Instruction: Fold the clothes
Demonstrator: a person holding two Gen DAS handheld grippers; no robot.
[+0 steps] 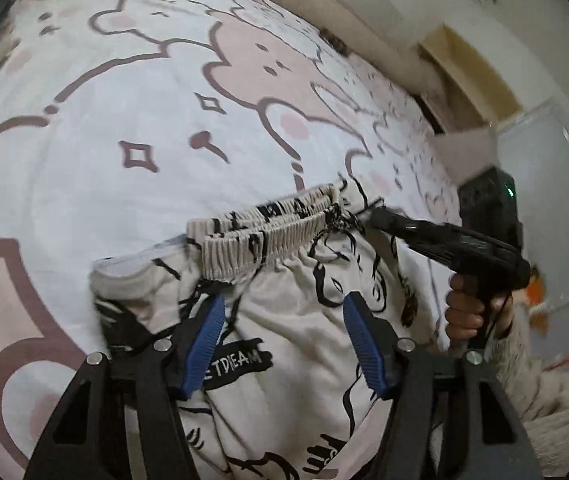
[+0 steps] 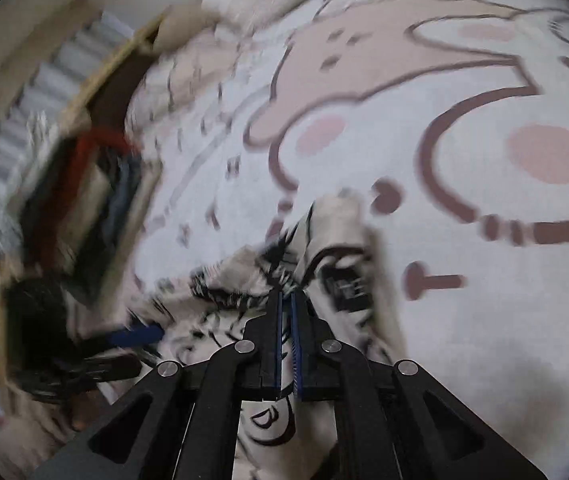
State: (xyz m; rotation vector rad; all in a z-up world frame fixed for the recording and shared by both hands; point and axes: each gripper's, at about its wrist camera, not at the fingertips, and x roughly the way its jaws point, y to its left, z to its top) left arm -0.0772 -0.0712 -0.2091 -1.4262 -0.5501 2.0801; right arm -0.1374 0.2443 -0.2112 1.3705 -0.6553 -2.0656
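A pair of cream shorts [image 1: 292, 320] with black line drawings and a ribbed elastic waistband [image 1: 268, 228] lies on the bed. My left gripper [image 1: 282, 308] is open, its blue pads [image 1: 208, 340] spread just above the cloth below the waistband. My right gripper [image 1: 380, 216] reaches in from the right, held by a hand [image 1: 468, 312], its tips at the waistband's right end. In the right wrist view my right gripper [image 2: 287, 300] is shut on the shorts [image 2: 336, 240], pinching a bunched edge of the cloth.
The bed sheet [image 1: 124, 100] is white and pink with brown bear outlines and spreads all around. A wooden bed frame [image 1: 468, 68] and wall lie at the right. In the right wrist view a box of clothes [image 2: 84, 208] stands beside the bed at left.
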